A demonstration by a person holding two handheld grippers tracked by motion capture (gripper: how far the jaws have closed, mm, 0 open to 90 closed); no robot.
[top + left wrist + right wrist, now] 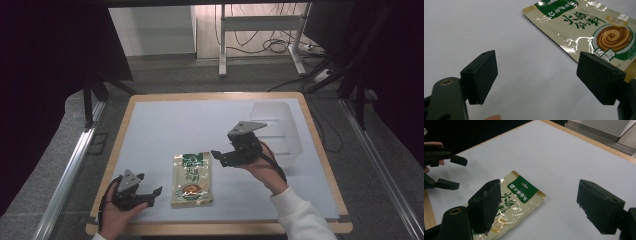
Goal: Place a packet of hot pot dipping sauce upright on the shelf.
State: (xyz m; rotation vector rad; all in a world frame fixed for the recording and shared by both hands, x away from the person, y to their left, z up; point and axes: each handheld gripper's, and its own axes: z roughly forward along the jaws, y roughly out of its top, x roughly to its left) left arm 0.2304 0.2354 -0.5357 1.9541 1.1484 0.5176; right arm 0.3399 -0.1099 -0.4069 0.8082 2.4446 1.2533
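Note:
A gold and green sauce pouch (191, 179) lies flat on the white table mat (200, 125), near the front. My left gripper (154, 196) rests low on the mat just left of the pouch, open, jaws pointing at its lower left edge. In the left gripper view the pouch (584, 27) lies ahead and to the right of the open left gripper (537, 72). My right gripper (218, 157) hovers open to the right of the pouch's top. In the right gripper view the pouch (516, 197) lies below the open right gripper (539, 205), with the left gripper (452, 172) beyond it.
A clear plastic bin (277, 125) stands at the back right of the mat, behind the right hand. A wooden table edge (220, 229) frames the mat. Metal rails run along both sides, and a desk frame with cables stands beyond the table.

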